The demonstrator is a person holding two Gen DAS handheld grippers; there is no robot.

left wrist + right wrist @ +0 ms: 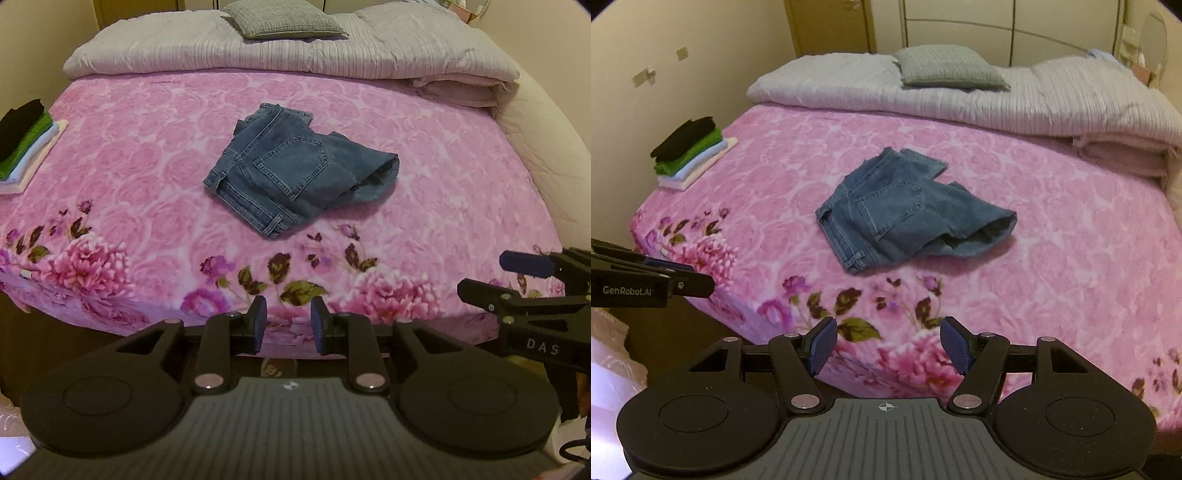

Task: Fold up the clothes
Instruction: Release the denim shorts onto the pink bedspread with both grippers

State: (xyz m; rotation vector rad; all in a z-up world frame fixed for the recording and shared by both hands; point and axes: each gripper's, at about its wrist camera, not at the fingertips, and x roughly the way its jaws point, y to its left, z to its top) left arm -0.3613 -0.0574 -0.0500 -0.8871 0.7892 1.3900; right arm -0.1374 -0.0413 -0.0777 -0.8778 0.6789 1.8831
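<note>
A pair of blue jeans (291,170) (905,210) lies folded into a bundle in the middle of the pink flowered bedspread (147,166) (1052,258), back pocket up. My left gripper (288,325) hovers at the near edge of the bed, well short of the jeans, jaws partly apart with nothing between them. My right gripper (888,347) also hangs over the near edge, jaws wide apart and empty. Each gripper shows at the side of the other's view: the right gripper (517,273) and the left gripper (676,277).
A stack of folded clothes (22,144) (690,151), black and green on top, sits at the bed's left edge. A rolled grey quilt (295,51) (1034,99) and a grey pillow (284,18) (949,68) lie along the head end. Walls and cupboards stand behind.
</note>
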